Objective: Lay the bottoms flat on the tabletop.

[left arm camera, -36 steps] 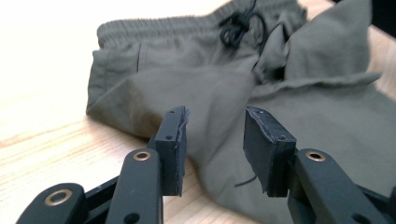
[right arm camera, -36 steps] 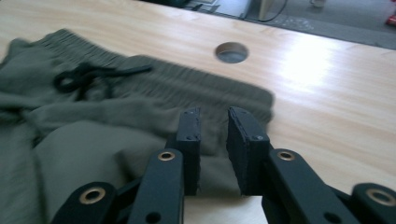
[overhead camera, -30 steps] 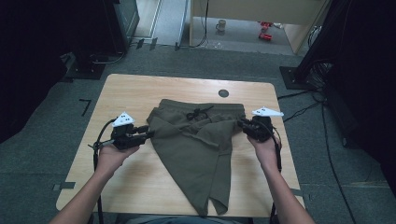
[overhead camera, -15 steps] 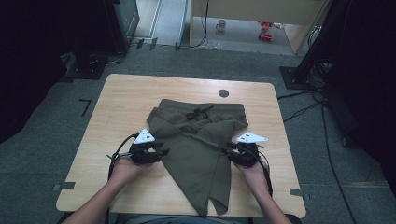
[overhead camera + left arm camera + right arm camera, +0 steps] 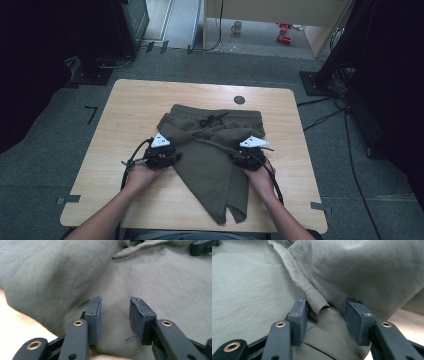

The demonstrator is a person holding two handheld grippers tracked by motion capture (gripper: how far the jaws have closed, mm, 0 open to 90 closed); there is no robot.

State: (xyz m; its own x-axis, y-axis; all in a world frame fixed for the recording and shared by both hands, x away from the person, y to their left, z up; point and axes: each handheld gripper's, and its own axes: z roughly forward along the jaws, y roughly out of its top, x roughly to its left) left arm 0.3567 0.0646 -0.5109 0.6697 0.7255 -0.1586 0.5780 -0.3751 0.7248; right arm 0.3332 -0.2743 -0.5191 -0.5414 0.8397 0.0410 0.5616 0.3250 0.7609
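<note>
From the high view, a pair of olive-green drawstring shorts (image 5: 210, 150) is lying across the middle of the wooden table (image 5: 125, 100), waistband toward the far edge and a folded leg tapering toward the near edge. The left gripper (image 5: 167, 157) is sitting at the garment's left edge and the right gripper (image 5: 240, 157) at its right edge. The fabric is looking like a soft, light, limp woven cloth that would likely sag and slide unless pinched at a doubled edge or hem. In the left gripper view, the jaws are standing apart with flat, matte, finely creased cloth (image 5: 150, 282) lying between them, nothing clamped; pale table is showing at the lower left. In the right gripper view, the jaws are also standing open, straddling a stitched hem (image 5: 312, 293) whose folded corner is rising between the pads, probably the firmest place to take hold.
</note>
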